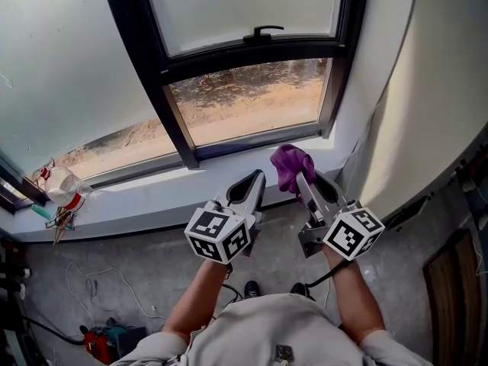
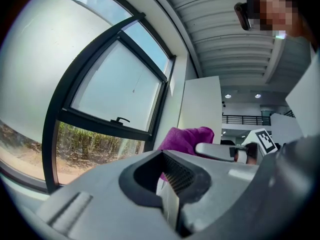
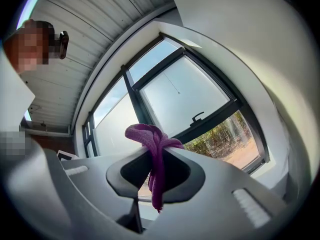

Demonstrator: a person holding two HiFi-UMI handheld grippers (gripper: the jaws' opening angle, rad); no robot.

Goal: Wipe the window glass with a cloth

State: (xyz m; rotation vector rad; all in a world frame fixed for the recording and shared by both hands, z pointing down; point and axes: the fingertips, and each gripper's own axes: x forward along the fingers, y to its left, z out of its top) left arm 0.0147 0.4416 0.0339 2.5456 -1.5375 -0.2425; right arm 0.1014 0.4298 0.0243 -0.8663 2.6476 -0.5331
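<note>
Left tool (image 2: 164, 156), jaws together — purple cloth (image 2: 186, 138) beyond

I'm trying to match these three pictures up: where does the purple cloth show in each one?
Head view: the crumpled purple fabric cloth is right of centre, at the right gripper's tip.
Left gripper view: the cloth is at centre, right of the black-framed window.
Right gripper view: the cloth hangs at centre, clamped between the fingers.
Shared landmark: the black window handle.

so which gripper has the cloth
The right gripper: its jaws are shut on the purple cloth, which bunches above them. The left gripper is shut on nothing.
</note>
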